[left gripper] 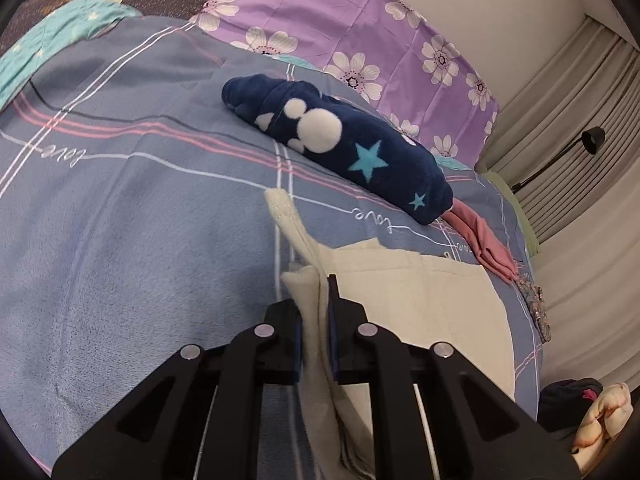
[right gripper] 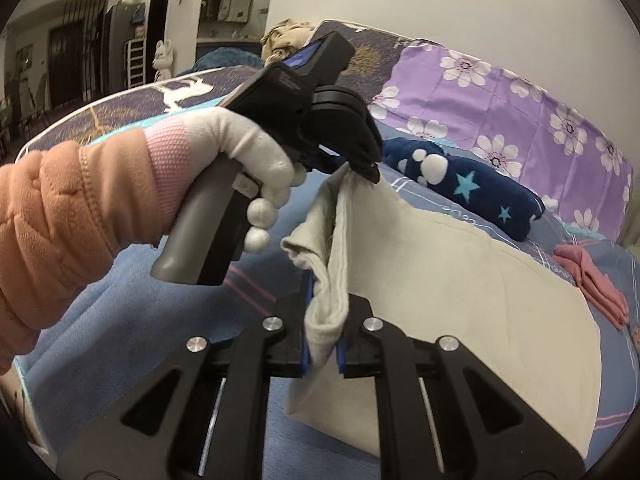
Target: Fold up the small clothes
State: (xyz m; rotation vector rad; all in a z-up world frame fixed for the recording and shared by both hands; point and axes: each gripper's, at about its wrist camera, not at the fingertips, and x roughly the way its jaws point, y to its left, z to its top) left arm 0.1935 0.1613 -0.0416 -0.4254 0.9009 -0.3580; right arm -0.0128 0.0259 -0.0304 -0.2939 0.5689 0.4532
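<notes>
- Left gripper [left gripper: 316,312], lower centre of the left wrist view: its jaws are clamping a bunched edge of the cream garment [left gripper: 420,312], which is hanging down between the two black fingers.
- Right gripper [right gripper: 324,344], lower centre of the right wrist view: its jaws are pinching another gathered corner of the same cream garment [right gripper: 460,280].
- The garment is stretching from both clamps toward the right of each frame, its far part lying on the blue-grey bedsheet [left gripper: 132,220].
- A gloved hand [right gripper: 240,148] in an orange sleeve [right gripper: 68,216], left of centre in the right wrist view, is gripping the left gripper's handle.
- Navy fleece bundle [left gripper: 340,140] with white dots and blue stars is lying above centre, beside the purple flowered pillow [left gripper: 360,28].
- Pink cloth [left gripper: 484,240] is lying at the right, just past the navy bundle's end.
</notes>
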